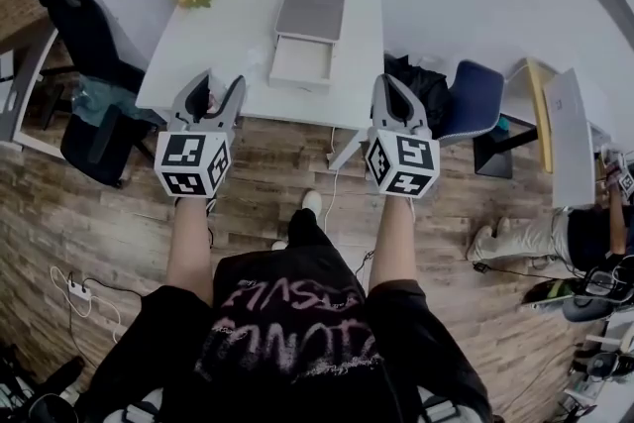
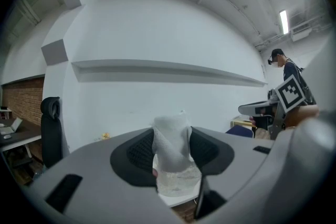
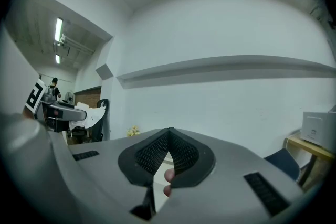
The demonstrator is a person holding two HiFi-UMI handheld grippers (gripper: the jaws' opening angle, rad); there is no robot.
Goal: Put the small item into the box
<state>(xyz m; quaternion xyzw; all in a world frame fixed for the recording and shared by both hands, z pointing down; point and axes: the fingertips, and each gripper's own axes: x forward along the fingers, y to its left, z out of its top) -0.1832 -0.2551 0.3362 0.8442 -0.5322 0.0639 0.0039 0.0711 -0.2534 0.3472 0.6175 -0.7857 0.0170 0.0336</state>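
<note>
The small white net-wrapped item [image 2: 172, 153] has its lower end sunk behind the grey body of the left hand-held gripper [image 2: 172, 134] (in the head view it is too small to make out). The inside of the pale open box [image 1: 302, 62] cannot be read. A seated person [image 1: 580, 238] is cut off at the head view's right edge.

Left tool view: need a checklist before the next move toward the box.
1. Hold: small white mesh-textured item clamped between the pads of the left tool: ok.
2. Grip firm enough to carry: cannot tell.
3. The right tool shut, nothing in it: ok.
4. The flat white box with grey lid open on the white table: ok.
5. The left tool above the box: not ok. It hangs at the table's near edge, with the box ahead and to its right.
</note>
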